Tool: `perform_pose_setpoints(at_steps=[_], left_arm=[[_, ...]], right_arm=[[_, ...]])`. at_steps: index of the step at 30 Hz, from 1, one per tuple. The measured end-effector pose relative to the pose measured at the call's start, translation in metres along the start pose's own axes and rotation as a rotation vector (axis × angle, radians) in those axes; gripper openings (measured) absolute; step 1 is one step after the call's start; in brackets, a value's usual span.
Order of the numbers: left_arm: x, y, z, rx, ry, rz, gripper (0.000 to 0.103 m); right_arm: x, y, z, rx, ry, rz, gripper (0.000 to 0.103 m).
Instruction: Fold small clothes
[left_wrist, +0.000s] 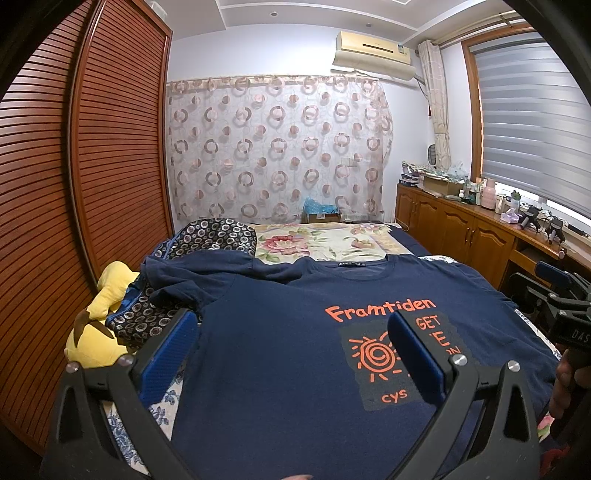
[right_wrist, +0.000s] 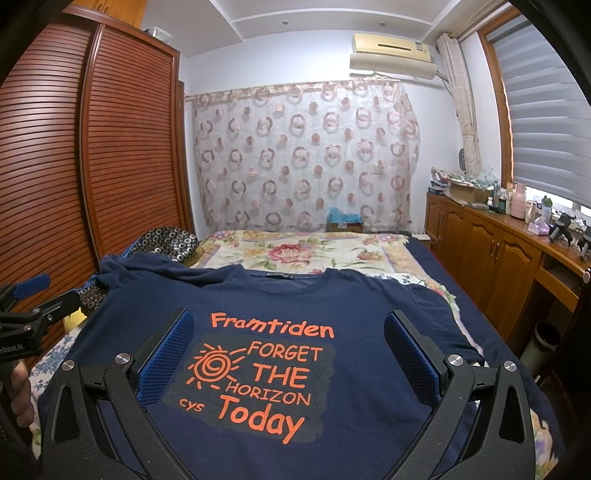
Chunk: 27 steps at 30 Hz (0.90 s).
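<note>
A navy T-shirt (left_wrist: 280, 332) (right_wrist: 354, 306) with orange print lies front up on the bed, collar at the far end. Its left sleeve (left_wrist: 177, 277) is rumpled over a patterned pillow. My left gripper (left_wrist: 291, 347) hovers open above the shirt's left half, with nothing between its blue pads. My right gripper (right_wrist: 290, 350) hovers open over the printed chest, also holding nothing. Each gripper shows at the edge of the other's view: the right gripper (left_wrist: 565, 295) and the left gripper (right_wrist: 33, 295).
A yellow plush toy (left_wrist: 99, 325) and a circle-patterned pillow (left_wrist: 214, 232) lie at the bed's left, beside the slatted wardrobe (left_wrist: 110, 147). A floral quilt (right_wrist: 295, 251) covers the far bed. A wooden cabinet (right_wrist: 491, 243) with clutter runs along the right under the window.
</note>
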<state>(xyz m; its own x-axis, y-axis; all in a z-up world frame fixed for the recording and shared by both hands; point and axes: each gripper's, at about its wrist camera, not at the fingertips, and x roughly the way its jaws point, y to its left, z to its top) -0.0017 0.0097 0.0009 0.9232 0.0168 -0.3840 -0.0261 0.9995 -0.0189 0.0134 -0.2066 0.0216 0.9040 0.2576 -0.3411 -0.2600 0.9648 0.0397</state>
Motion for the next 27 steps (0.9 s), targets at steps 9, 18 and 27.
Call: perform_pose_setpoints(at_steps=[9, 18, 27], left_arm=[[0.0002, 0.0007, -0.0002, 0.000, -0.001, 0.000, 0.103], [0.0001, 0.0003, -0.0002, 0.000, -0.001, -0.001, 0.103], [-0.0010, -0.0006, 0.0000, 0.000, -0.004, -0.001, 0.103]], right_arm=[[0.0006, 0.0005, -0.0003, -0.001, 0.000, -0.001, 0.103], [0.0004, 0.0008, -0.0001, -0.001, 0.001, 0.001, 0.103], [-0.0006, 0.0009, 0.0013, 0.000, -0.001, 0.001, 0.103]])
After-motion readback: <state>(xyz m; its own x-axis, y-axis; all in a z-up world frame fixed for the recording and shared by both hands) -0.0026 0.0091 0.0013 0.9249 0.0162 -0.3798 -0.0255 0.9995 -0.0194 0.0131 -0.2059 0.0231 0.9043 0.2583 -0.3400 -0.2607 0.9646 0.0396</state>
